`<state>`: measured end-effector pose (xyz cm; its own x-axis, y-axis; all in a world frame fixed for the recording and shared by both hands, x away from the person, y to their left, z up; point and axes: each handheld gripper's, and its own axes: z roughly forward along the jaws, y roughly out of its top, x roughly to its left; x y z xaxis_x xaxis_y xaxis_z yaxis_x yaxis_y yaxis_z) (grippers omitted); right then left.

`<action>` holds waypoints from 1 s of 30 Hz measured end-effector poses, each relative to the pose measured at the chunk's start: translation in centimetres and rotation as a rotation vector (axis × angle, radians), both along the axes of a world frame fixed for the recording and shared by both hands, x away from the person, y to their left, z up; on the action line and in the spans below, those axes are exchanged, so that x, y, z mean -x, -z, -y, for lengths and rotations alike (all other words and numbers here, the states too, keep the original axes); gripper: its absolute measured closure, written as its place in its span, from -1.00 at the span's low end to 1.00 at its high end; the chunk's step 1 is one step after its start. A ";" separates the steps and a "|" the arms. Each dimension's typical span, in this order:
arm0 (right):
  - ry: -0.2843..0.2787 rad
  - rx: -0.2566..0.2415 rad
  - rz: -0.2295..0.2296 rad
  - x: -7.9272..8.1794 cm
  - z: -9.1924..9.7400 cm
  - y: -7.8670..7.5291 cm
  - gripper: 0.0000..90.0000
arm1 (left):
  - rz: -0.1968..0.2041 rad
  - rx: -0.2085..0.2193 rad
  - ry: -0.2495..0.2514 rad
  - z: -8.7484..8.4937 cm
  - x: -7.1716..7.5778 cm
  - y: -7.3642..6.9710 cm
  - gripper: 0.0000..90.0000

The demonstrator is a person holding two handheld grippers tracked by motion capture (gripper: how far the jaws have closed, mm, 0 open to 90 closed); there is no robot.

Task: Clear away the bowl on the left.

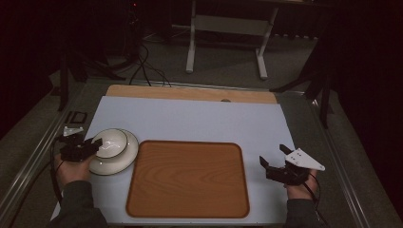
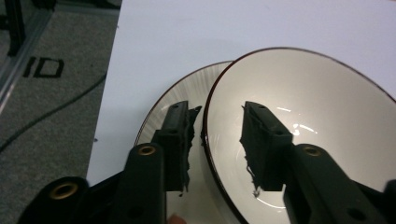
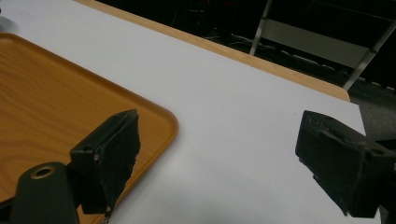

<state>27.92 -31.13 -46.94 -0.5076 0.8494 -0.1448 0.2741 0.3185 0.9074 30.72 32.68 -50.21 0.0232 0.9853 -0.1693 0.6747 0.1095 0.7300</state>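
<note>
left gripper (image 2: 219,140) | jaws straddle bowl (image 2: 303,116) rim (unpinched) | bowl upright, mouth skyward, on plate (image 2: 163,107)

dim, murky room, soft focus, faint glare inside the bowl (image 2: 303,116)

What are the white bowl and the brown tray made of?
The bowl looks like glazed ceramic: glossy white, with bright light streaks inside and a thin dark rim. The tray looks like wood or a wood-look laminate: orange-brown grain lines, a smooth surface and a raised rounded edge. Which of the two can't be told by sight.
</note>
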 end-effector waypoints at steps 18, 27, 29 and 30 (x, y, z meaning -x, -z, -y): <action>-0.005 0.004 0.004 -0.1 -0.1 0.0 -0.70 | -0.105 0.061 0.021 -0.4 -0.9 0.9 0.54; -0.005 0.005 0.007 -0.1 -0.1 0.0 -0.70 | -0.152 0.103 0.016 -0.6 -1.0 1.0 0.64; -0.004 0.006 0.008 -0.1 -0.1 0.0 -0.70 | -0.164 0.106 0.016 -0.6 -1.0 1.0 0.66; -0.004 0.006 0.008 0.0 -0.1 0.0 -0.70 | -0.165 0.107 0.018 -0.6 -1.0 1.0 0.66</action>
<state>27.96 -31.06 -46.93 -0.5094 0.8467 -0.1536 0.2660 0.3247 0.9076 31.69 33.30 -51.26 0.0034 0.9613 -0.2756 0.7868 0.1675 0.5940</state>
